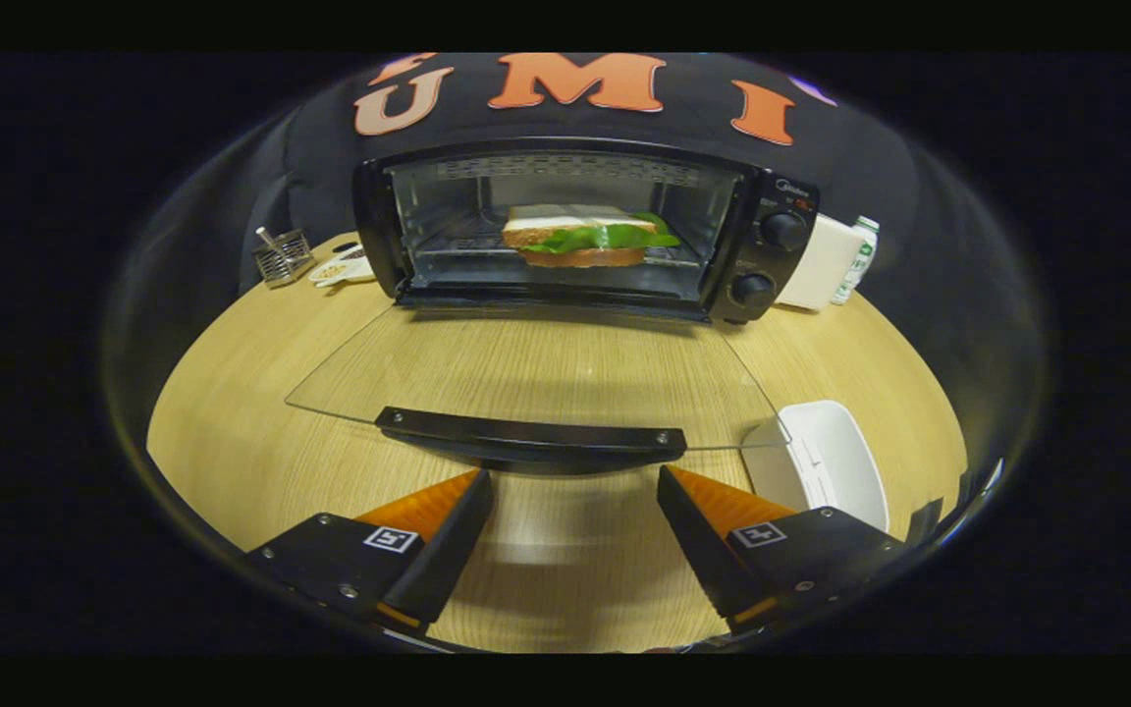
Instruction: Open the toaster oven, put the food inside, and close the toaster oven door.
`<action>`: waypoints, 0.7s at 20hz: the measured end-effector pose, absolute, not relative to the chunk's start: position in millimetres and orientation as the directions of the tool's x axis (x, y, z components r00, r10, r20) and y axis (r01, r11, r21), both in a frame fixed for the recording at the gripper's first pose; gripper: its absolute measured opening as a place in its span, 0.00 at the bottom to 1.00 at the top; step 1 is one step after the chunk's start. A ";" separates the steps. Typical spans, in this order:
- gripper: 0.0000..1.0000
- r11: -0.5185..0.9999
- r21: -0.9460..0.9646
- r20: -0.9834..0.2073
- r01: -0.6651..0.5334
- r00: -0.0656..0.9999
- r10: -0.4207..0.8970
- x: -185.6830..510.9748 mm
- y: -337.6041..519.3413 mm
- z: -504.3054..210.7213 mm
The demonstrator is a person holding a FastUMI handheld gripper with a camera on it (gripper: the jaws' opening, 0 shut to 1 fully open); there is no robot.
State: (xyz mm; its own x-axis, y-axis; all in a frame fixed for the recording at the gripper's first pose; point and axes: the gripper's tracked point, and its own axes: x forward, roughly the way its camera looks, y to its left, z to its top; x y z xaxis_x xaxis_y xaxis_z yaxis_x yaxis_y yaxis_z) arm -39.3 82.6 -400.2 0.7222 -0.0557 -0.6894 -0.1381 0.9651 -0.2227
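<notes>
We are observing the black toaster oven (pixel 585 231) sitting at the far side of the round light-wood desk (pixel 232 393), its glass door (pixel 536 368) lying fully folded down toward us. The door's black bar handle (pixel 531 432) is sitting just ahead of the gripper (pixel 575 501). The jaws are standing wide apart and are holding nothing; both fingers are hovering clear of the handle, with bare desk showing between them.

We are finding the food, a sandwich of white bread with green lettuce (pixel 580 236), resting on the wire rack inside the oven cavity, near its middle. Two black knobs (pixel 781 231) are sitting on the oven's right-hand panel.

To the right of the fingers, a white rectangular plastic tray (pixel 835 457) is lying on the desk beside the door's corner. Left of the oven we are noting a small wire-mesh holder (pixel 283 257) and a white dish (pixel 342 267). Right of the oven, a white box-like object (pixel 818 263) and a clear plastic bottle with a green label (pixel 856 257) are standing.
</notes>
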 end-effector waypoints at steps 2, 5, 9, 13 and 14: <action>1.00 0.964 -0.220 -0.676 -0.151 0.736 -0.038 -35.7 88.6 -392.6; 1.00 0.970 -0.196 -0.651 -0.145 0.758 -0.018 -29.4 93.5 -368.0; 1.00 0.981 -0.154 -0.616 -0.122 0.787 0.001 -15.4 96.9 -327.5; 1.00 0.984 -0.135 -0.577 -0.116 0.817 0.017 4.0 106.3 -294.0; 1.00 0.984 -0.136 -0.565 -0.117 0.825 0.020 9.5 109.7 -286.5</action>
State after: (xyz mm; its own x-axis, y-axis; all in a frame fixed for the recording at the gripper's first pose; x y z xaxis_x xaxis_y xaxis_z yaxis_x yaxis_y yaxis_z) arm 9.5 109.7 -286.5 0.8249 0.0199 -0.5649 -0.1168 0.9838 -0.1359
